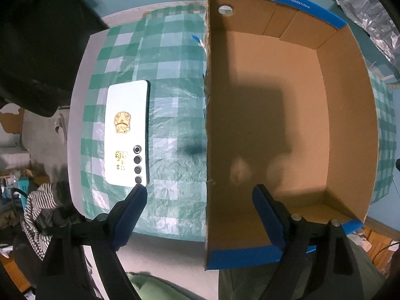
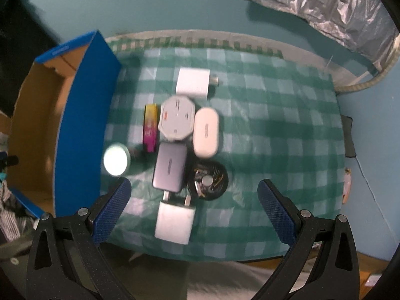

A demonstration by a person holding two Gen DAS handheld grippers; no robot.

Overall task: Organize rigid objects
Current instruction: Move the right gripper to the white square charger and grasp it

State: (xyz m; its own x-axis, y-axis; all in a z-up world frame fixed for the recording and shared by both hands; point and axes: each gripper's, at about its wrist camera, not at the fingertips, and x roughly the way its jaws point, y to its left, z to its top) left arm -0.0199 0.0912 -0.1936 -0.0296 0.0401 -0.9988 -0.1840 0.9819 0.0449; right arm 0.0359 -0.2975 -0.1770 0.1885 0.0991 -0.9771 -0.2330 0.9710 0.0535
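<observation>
In the left wrist view a white phone lies camera-side up on the green checked cloth, left of an empty cardboard box with blue edges. My left gripper is open and empty, straddling the box's left wall. In the right wrist view a cluster lies on the cloth: a white charger, an octagonal grey case, a white oval case, a pink-yellow box, a grey power bank, a black round disc, a round tin and a white adapter. My right gripper is open above them.
The box also shows in the right wrist view at the left of the cluster. A silver plastic bag lies on the floor beyond the table. Striped cloth hangs at the left table edge.
</observation>
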